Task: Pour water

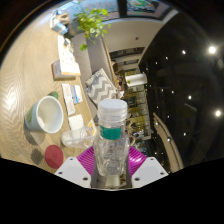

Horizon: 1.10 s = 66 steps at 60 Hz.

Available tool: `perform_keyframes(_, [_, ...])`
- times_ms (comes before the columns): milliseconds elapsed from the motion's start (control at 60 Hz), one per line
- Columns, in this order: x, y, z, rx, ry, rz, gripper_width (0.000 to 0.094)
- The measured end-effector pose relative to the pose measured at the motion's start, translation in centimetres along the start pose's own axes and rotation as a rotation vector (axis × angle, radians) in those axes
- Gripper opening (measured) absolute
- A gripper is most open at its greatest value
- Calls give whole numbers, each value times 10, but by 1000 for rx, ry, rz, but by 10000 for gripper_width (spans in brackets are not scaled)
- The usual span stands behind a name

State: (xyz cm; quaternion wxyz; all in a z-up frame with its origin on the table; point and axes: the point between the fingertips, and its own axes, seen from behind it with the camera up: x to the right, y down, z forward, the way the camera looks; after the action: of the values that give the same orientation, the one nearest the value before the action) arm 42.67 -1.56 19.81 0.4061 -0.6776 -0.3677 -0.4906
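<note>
Fingers [111, 165] clamp upright bottle [112, 135] (base hidden).

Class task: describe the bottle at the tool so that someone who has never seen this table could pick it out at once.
Start at the light wooden table with the pale green bowl on it. Nearer than the bowl, the tool is shut on an upright clear plastic bottle, its purple pads at either side. The bottle alone is see-through, with a teal band below its whitish cap.
</note>
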Motion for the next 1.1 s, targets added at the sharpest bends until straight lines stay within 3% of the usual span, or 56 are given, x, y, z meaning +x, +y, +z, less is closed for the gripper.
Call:
perform_keyframes(217, [6,9,-7,43,-202,644,402])
perform_keyframes(450, [-52,15,1,57,-453,1165,406])
perform_keyframes(817, [-134,35,30,40,-560,1226,411])
perform_keyframes(967, [-163,41,34,11,-582,1225,419])
perform_keyframes(1100, [-164,41,32,53,-554,1200,444])
